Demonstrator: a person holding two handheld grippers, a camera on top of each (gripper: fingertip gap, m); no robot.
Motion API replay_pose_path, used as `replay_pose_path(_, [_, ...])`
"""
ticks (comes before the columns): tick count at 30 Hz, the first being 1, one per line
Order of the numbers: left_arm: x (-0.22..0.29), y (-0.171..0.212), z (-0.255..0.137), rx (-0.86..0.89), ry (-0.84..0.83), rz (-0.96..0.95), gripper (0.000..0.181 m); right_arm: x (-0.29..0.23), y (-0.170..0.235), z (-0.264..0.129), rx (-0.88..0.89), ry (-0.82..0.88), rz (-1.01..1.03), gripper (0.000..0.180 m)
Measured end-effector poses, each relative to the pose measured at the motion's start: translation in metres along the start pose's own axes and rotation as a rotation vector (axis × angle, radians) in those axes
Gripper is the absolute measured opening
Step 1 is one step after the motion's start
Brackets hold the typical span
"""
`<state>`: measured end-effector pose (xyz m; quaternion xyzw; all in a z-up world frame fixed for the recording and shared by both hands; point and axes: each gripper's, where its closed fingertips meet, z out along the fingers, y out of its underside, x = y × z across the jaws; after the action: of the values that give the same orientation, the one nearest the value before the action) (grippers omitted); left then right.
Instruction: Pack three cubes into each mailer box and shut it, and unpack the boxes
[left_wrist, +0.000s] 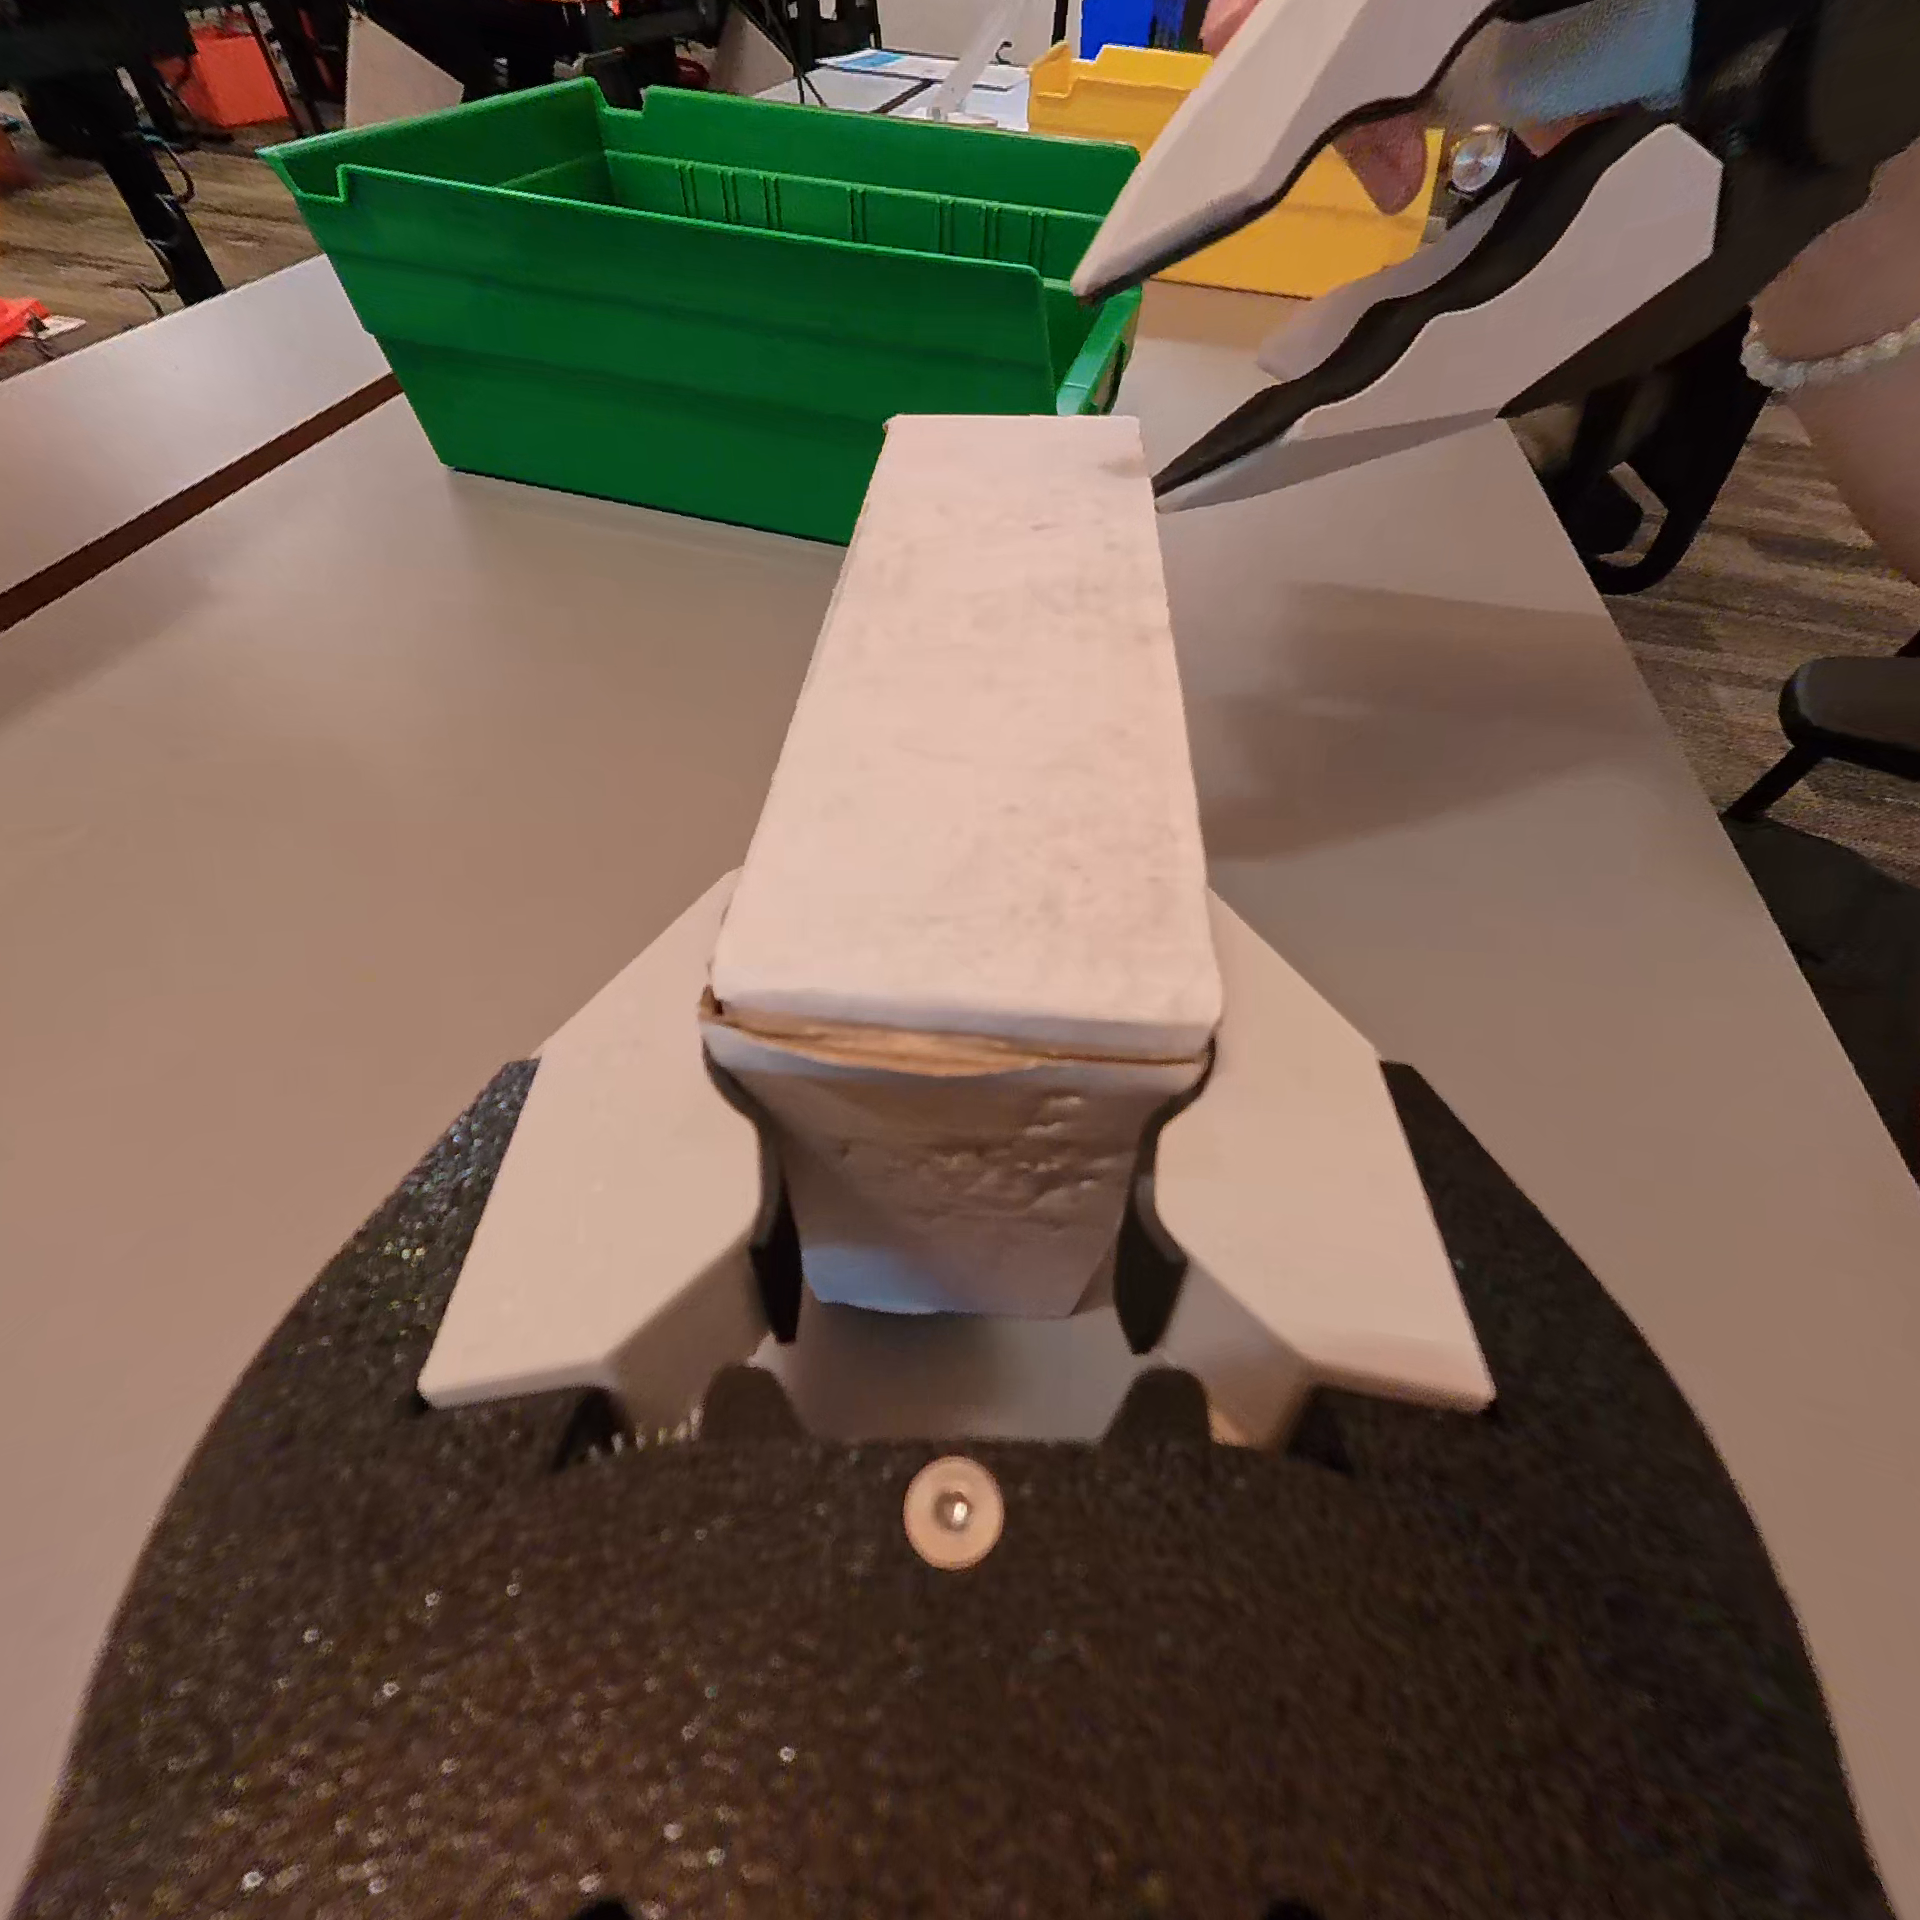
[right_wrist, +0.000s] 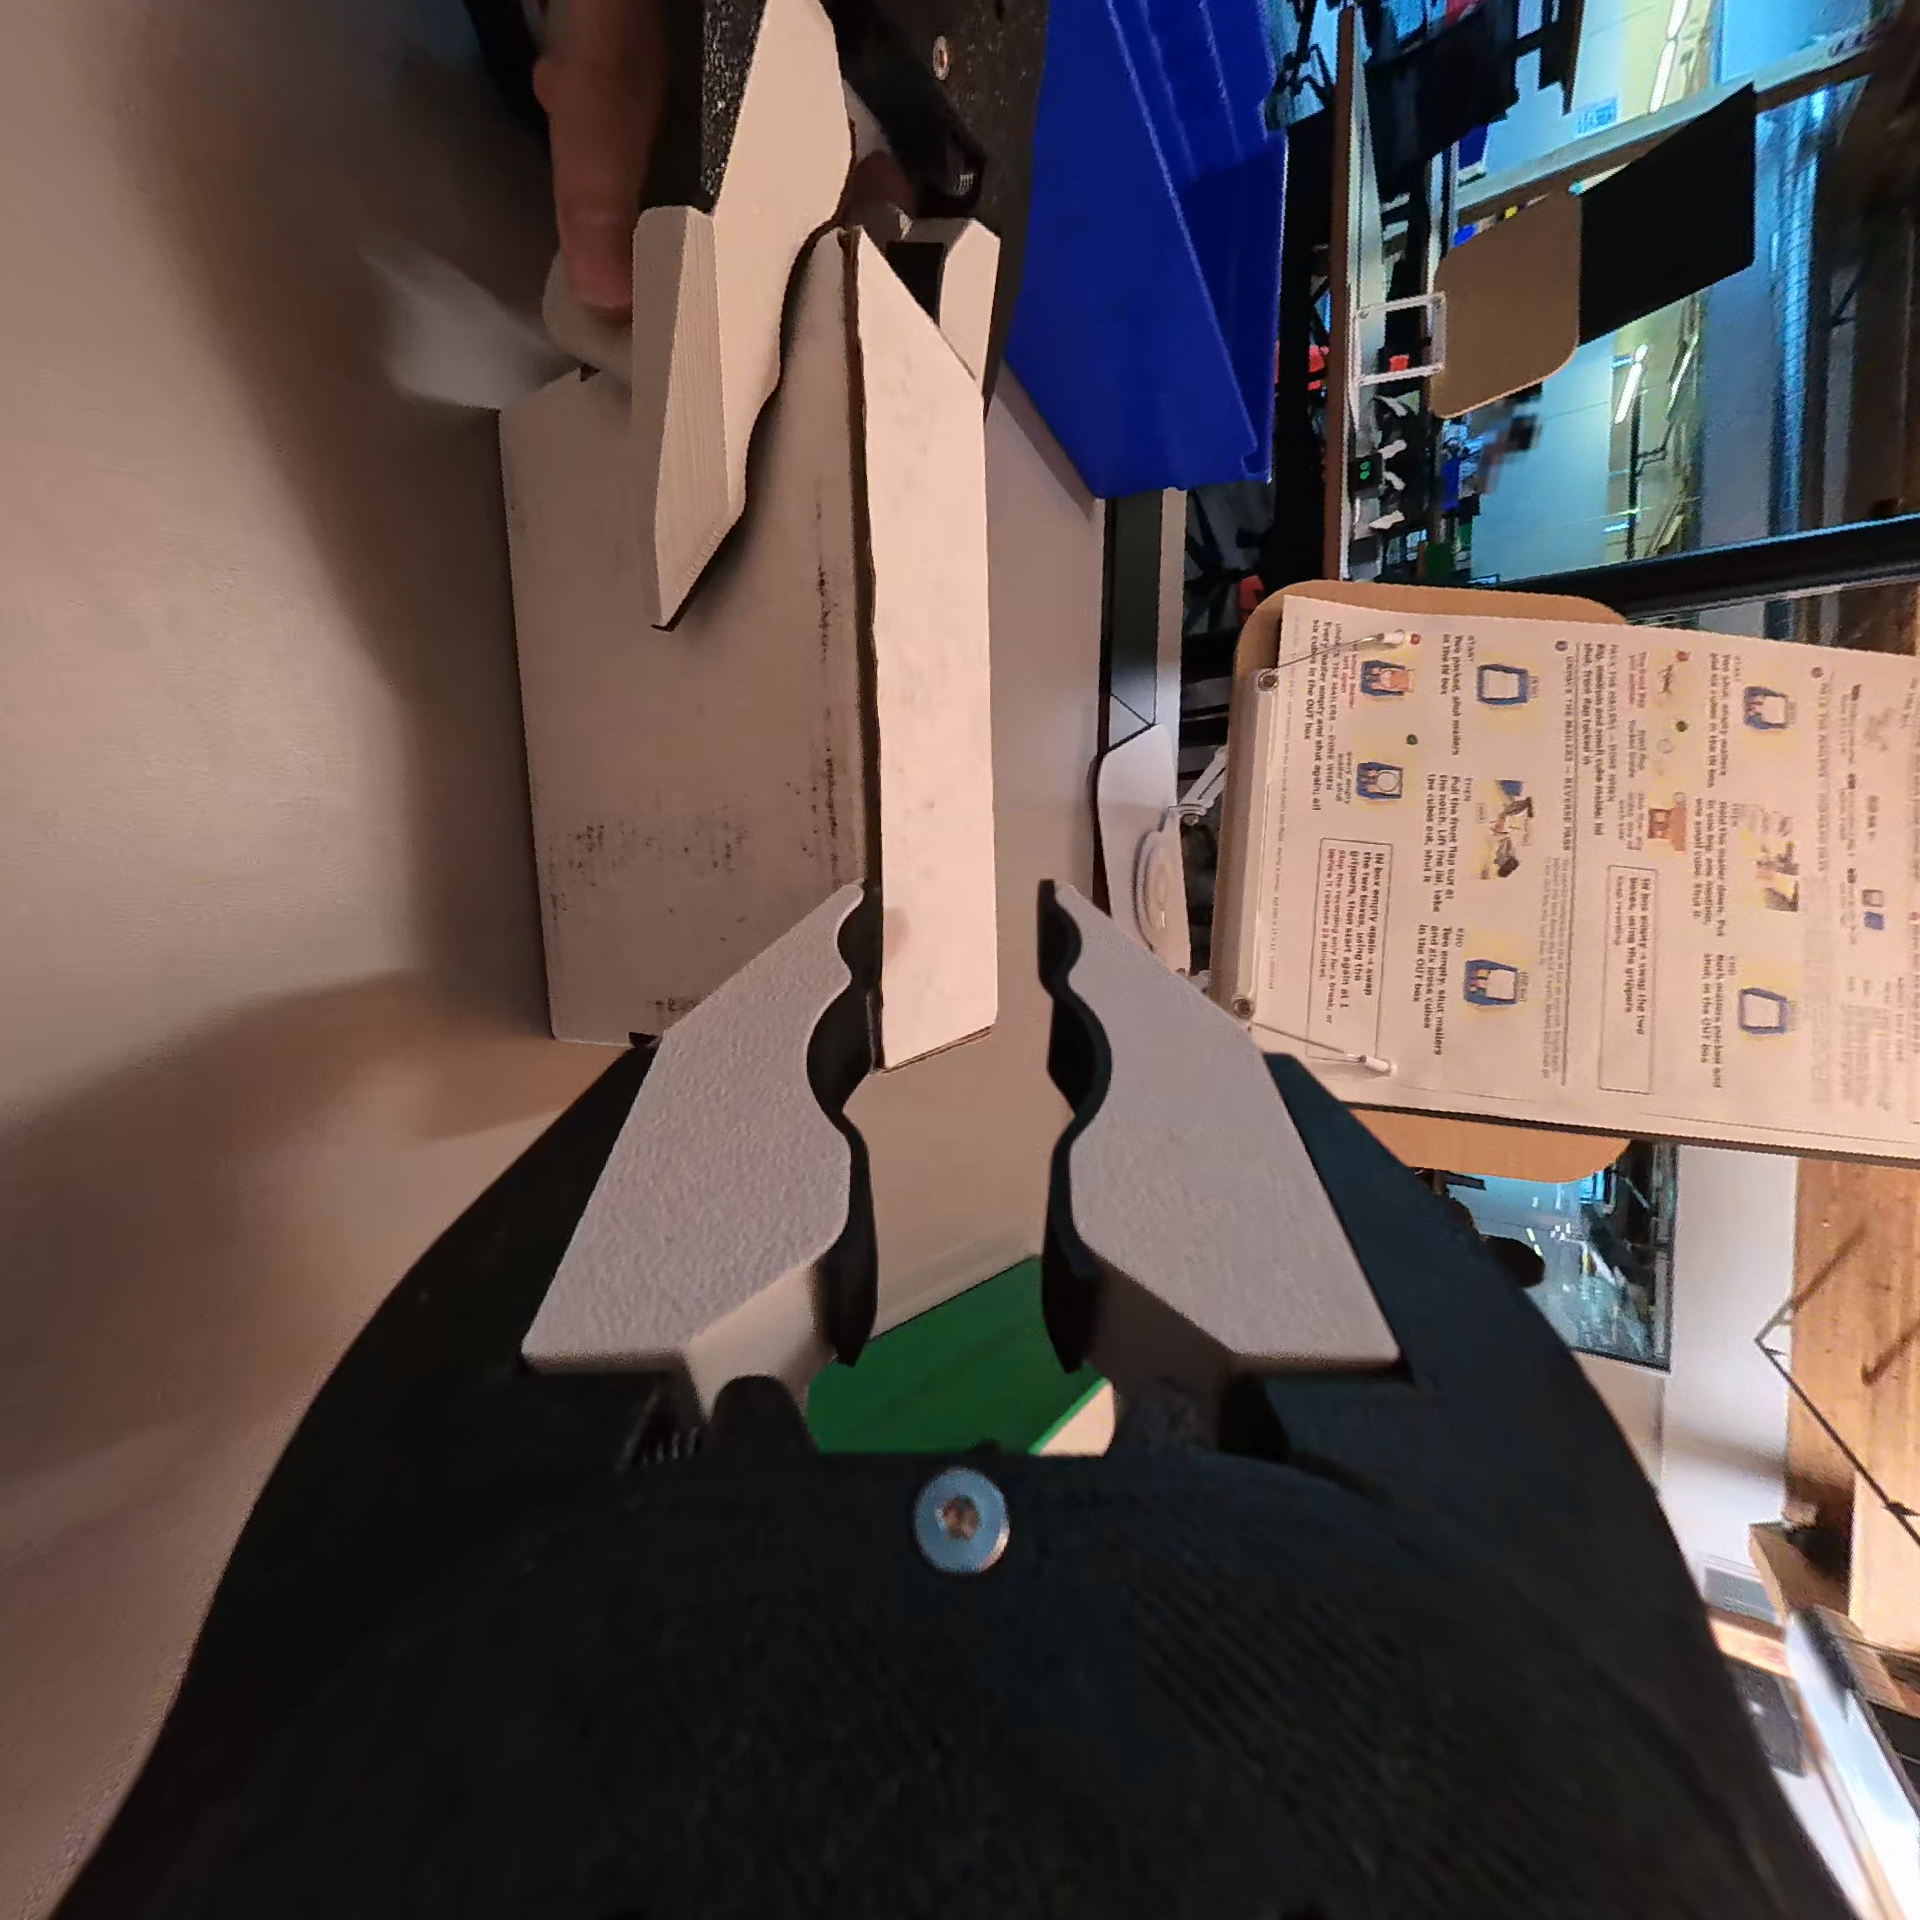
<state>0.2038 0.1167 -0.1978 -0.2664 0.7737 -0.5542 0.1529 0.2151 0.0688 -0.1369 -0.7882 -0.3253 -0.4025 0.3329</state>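
Left wrist view has the mailer (left_wrist: 987, 707) running straight away from you, its near end caught between your left gripper (left_wrist: 961, 1049) fingers, which pinch it from both sides. The box is white, closed along its top face, with a thin brown seam showing at the near end where the flap meets the wall. It is held above the grey table (left_wrist: 416, 779); whether any part rests on the surface you cannot tell from here.

At the far right corner of the mailer sits your right gripper (left_wrist: 1117, 384), turned on its side with its fingers spread wide. The lower fingertip (left_wrist: 1179, 483) is just beside that corner, and the upper one hangs above it.

Right wrist view is rolled sideways. Your right gripper (right_wrist: 951, 904) stands parted, and the mailer's (right_wrist: 925, 665) end edge reaches just into the gap, close against the left finger (right_wrist: 727, 1122) and apart from the right one. The left gripper (right_wrist: 810, 312) grips the far end of the box.

Beyond the mailer, to the left, a green bin (left_wrist: 675, 301) stands on the table, just past the box's far end. A yellow bin (left_wrist: 1132, 99) is farther back on the right. In the right wrist view, a blue bin (right_wrist: 1143, 260) sits behind the box, and an instruction sheet (right_wrist: 1558, 862) on a board is off to the right.
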Motion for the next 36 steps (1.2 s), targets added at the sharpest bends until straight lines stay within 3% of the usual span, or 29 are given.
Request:
replay_pose_path(4, [-0.001, 0.001, 0.0, -0.004, 0.001, 0.014, 0.071, 0.002, 0.0, 0.001, -0.01, 0.035, -0.058, 0.026])
replay_pose_path(11, [-0.004, 0.001, 0.001, -0.008, -0.035, 0.019, 0.07, 0.009, 0.006, 0.01, -0.073, 0.164, 0.025, 0.023])
replay_pose_path(13, [-0.004, 0.001, 0.002, -0.008, -0.037, 0.016, 0.07, 0.001, 0.005, 0.015, -0.098, 0.158, -0.049, 0.006])
replay_pose_path(16, [-0.004, 0.001, 0.002, -0.008, -0.038, 0.017, 0.07, -0.001, 0.004, 0.016, -0.141, 0.156, -0.17, 0.004])
replay_pose_path(23, [-0.01, 0.0, 0.001, 0.0, -0.065, -0.009, 0.07, 0.013, 0.005, 0.022, -0.039, 0.179, 0.258, 0.001])
replay_pose_path(24, [-0.009, 0.0, 0.002, -0.003, -0.058, -0.007, 0.07, 0.01, 0.005, 0.023, -0.072, 0.173, 0.211, 0.002])
replay_pose_path(28, [-0.007, 0.0, 0.005, -0.012, -0.047, 0.019, 0.07, 0.004, -0.002, 0.023, -0.194, 0.193, -0.356, 0.006])
replay_pose_path(33, [-0.007, 0.0, 0.005, -0.012, -0.045, 0.02, 0.07, 0.007, -0.008, 0.028, -0.177, 0.126, -0.388, 0.012])
replay_pose_path(36, [-0.01, -0.001, 0.003, -0.005, -0.057, 0.009, 0.07, 0.01, -0.01, 0.035, -0.145, 0.126, -0.175, 0.001])
